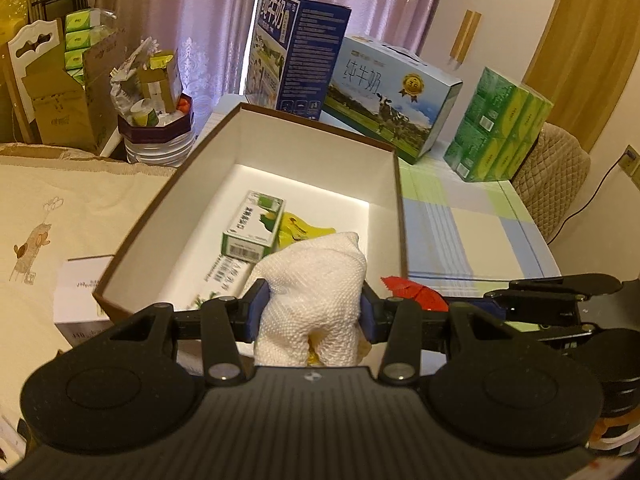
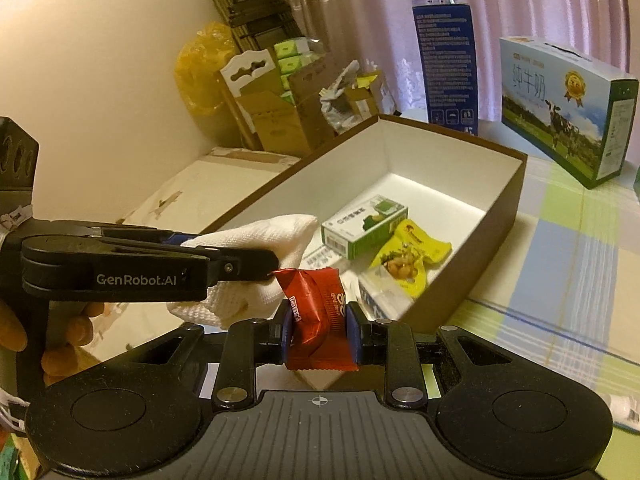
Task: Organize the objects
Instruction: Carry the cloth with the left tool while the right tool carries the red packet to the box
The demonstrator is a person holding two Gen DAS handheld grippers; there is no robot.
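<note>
Box (image 1: 280,148), brown outside and white inside, open-topped, standing on a desk (image 1: 460,236) covered in a pastel checked cloth. Contents: one green-and-white carton (image 1: 252,226) lying flat near the middle of the floor; one yellow snack packet (image 1: 298,230) just right of it and touching it; further white printed packaging at the near end, partly hidden.

Left gripper (image 1: 312,312): blue-padded fingers clamped on a white textured cloth bundle (image 1: 316,280), held over the near end of the box. Something yellow shows at the bundle's underside; what it is cannot be told.

Right gripper (image 2: 318,334): fingers clamped on a red snack packet (image 2: 316,320), held at the near edge of the box, just right of the left gripper. In the right wrist view the left gripper's outer finger tip sits touching or almost touching the red packet's top corner. A hand (image 2: 60,336) grips the left gripper's handle.

Far side of desk: a tall blue milk carton case (image 1: 296,48) upright, a lower blue-green milk case (image 1: 384,100) to its right, a pack of green tissue packets (image 1: 500,128) farther right.

Left of desk: cardboard boxes (image 1: 68,108) and a full bin (image 1: 160,136) before pink curtains (image 1: 180,12).
</note>
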